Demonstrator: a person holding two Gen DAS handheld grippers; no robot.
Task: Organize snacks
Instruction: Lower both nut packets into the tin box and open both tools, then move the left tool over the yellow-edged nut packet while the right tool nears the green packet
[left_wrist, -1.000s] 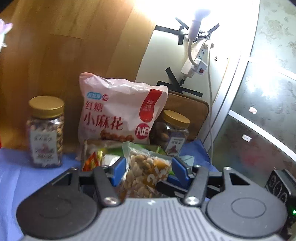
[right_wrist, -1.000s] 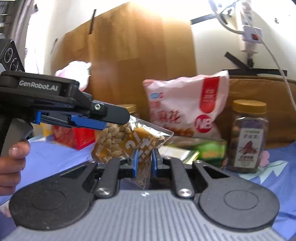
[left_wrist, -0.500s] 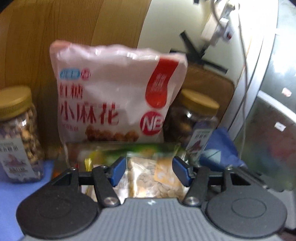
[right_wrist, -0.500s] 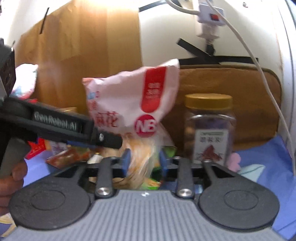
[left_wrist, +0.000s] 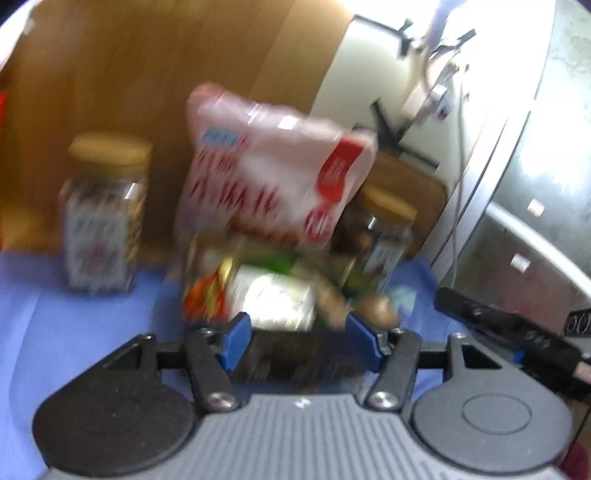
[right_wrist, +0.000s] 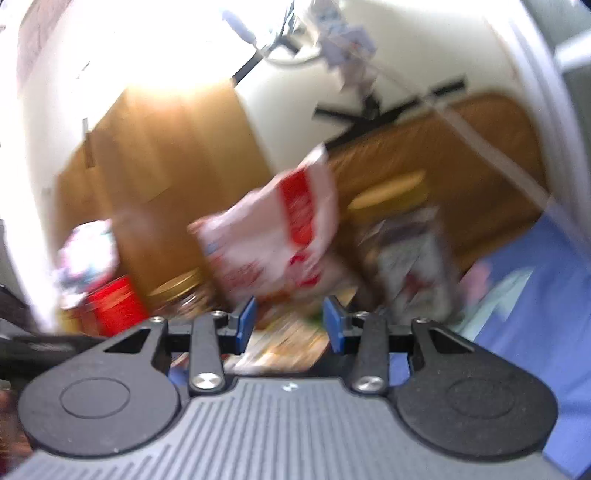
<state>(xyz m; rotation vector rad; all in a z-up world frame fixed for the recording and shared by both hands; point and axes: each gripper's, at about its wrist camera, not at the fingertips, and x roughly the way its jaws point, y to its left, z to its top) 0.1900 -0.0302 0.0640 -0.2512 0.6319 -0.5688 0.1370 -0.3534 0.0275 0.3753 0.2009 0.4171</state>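
Both views are motion-blurred. My left gripper (left_wrist: 300, 340) hangs low over a pile of small snack packets (left_wrist: 273, 301) on the blue cloth (left_wrist: 74, 302). Its jaws are opening, and only a dark blur shows between its blue pads (left_wrist: 236, 341). A big pink-and-white bag (left_wrist: 273, 173) leans behind the pile, with a gold-lidded jar (left_wrist: 103, 218) to its left and another jar (left_wrist: 384, 236) to its right. My right gripper (right_wrist: 290, 328), tilted, faces the same bag (right_wrist: 280, 236) and packets (right_wrist: 284, 343). Its jaws are also opening, and nothing is pinched.
A wooden panel (left_wrist: 147, 92) and a brown board (right_wrist: 461, 155) back the snacks. Cables and a power strip (left_wrist: 436, 92) hang on the wall. A red box (right_wrist: 110, 306) and a floral bag (right_wrist: 88, 251) sit at the left. The right gripper's arm (left_wrist: 495, 321) reaches in from the right.
The right gripper has let go of the seed bag, opened, and rolled away sideways. The left gripper carried the bag down to the pile, where the bag is now lost in blur.
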